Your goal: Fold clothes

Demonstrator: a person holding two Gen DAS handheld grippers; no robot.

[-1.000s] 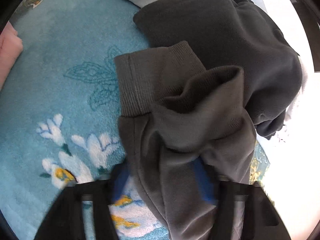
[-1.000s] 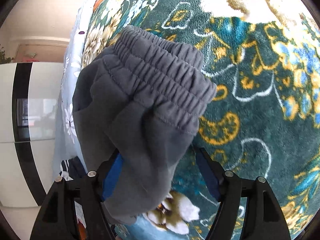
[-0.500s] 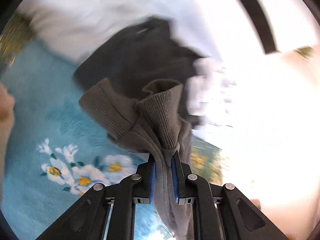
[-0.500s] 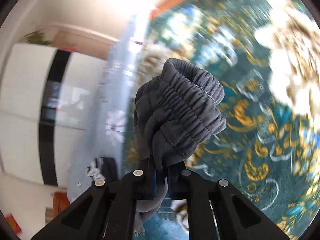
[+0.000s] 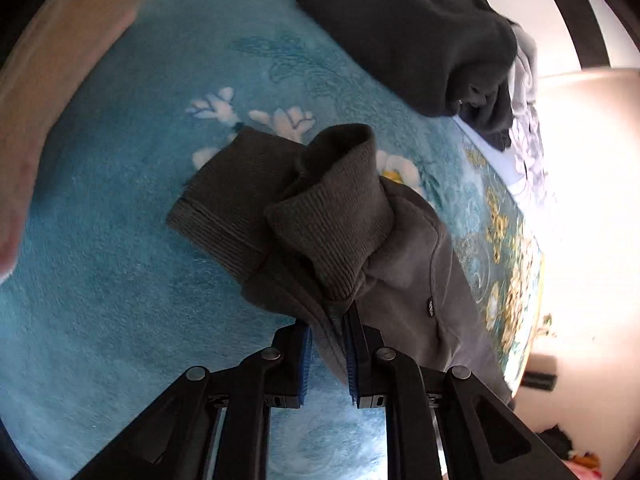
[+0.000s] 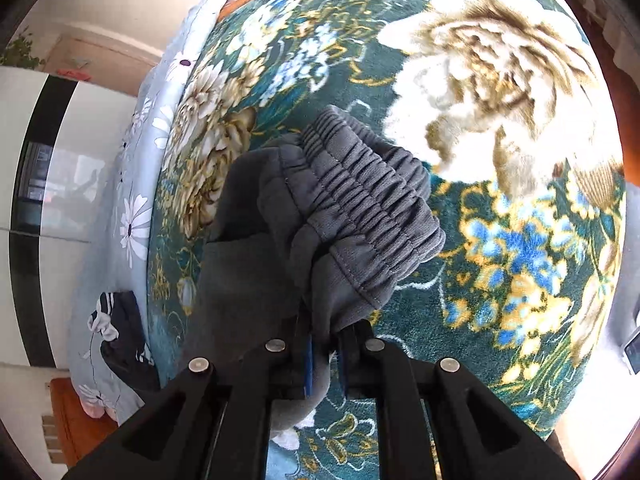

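Note:
Grey sweatpants point(image 5: 404, 264) lie on a teal floral blanket. My left gripper point(image 5: 328, 344) is shut on the leg end, and the two ribbed ankle cuffs point(image 5: 332, 208) bunch up just ahead of the fingers. My right gripper point(image 6: 324, 344) is shut on the same sweatpants point(image 6: 248, 280) at the top, with the gathered elastic waistband point(image 6: 368, 208) folded over in front of the fingers. Both ends are held a little above the blanket.
A dark grey garment point(image 5: 412, 32) lies heaped at the far right of the blanket point(image 5: 120, 184). A pinkish blurred shape point(image 5: 48, 80) fills the left edge. The right view shows the blanket point(image 6: 520, 240), a pale flowered sheet point(image 6: 136, 216) and a dark striped cloth point(image 6: 124, 344) at left.
Both grippers closed from open onto the sweatpants, the left on the cuffs, the right on the waistband. Both then swung with the cloth over the blanket.

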